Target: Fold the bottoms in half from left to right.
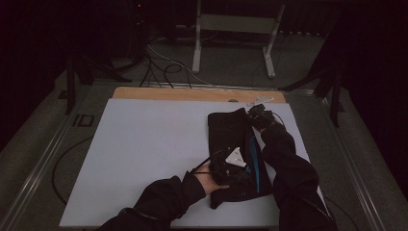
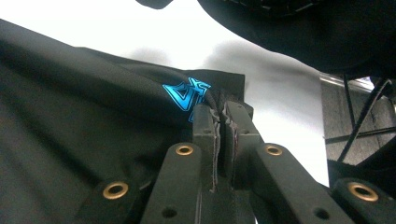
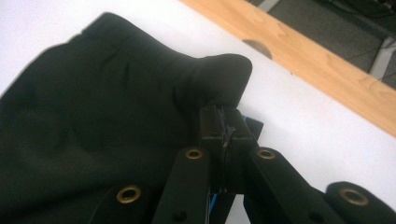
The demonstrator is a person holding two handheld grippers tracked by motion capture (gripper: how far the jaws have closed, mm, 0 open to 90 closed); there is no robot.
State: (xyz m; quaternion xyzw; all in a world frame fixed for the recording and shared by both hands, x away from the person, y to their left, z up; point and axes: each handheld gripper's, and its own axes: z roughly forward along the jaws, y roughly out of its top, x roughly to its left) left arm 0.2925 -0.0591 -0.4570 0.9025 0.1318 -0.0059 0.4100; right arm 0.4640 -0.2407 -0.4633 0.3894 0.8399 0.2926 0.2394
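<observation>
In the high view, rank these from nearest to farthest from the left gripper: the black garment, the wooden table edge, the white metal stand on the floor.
1. Black garment: pinched in the left gripper.
2. Wooden table edge: along the table's far side.
3. White metal stand: on the floor beyond the table.

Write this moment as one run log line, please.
garment: black, blue print, on white board | left hand-held gripper: shut on garment edge near print | right hand-held gripper: shut on garment far corner
</observation>
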